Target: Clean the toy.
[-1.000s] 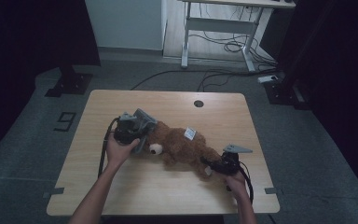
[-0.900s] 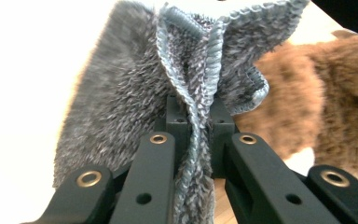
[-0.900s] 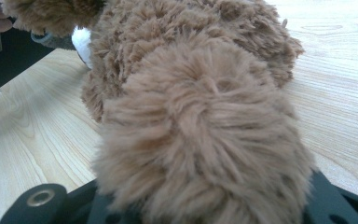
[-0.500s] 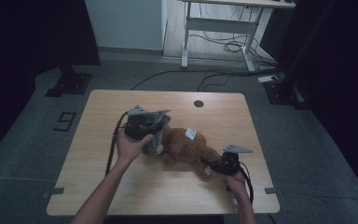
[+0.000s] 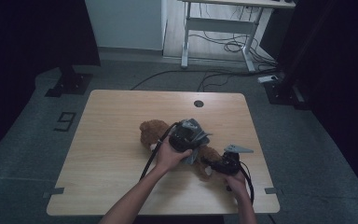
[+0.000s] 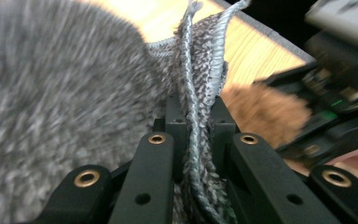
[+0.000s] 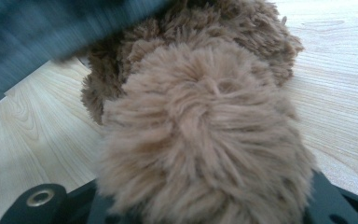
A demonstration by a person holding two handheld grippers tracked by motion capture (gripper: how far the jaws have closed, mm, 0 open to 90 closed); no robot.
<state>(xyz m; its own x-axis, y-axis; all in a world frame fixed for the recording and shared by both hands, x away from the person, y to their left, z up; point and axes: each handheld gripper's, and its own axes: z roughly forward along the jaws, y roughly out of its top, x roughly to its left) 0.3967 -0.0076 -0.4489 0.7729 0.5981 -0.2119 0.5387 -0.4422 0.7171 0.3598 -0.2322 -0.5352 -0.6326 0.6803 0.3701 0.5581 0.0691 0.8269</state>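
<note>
Table (image 5: 121, 140): light wood, with a brown plush toy (image 5: 151, 132) lying at its middle.

Left hand (image 5: 168, 156): forearm reaching in from the bottom edge, raised over the toy's body. Left gripper (image 6: 199, 128): jaws clamped tight on a fold of grey knitted cloth (image 6: 200, 70).

Right hand (image 5: 235, 179): low at the toy's right end. Right gripper (image 7: 200, 205): jaws partly apart, pressed around a brown furry limb.

No legible writing.
</note>
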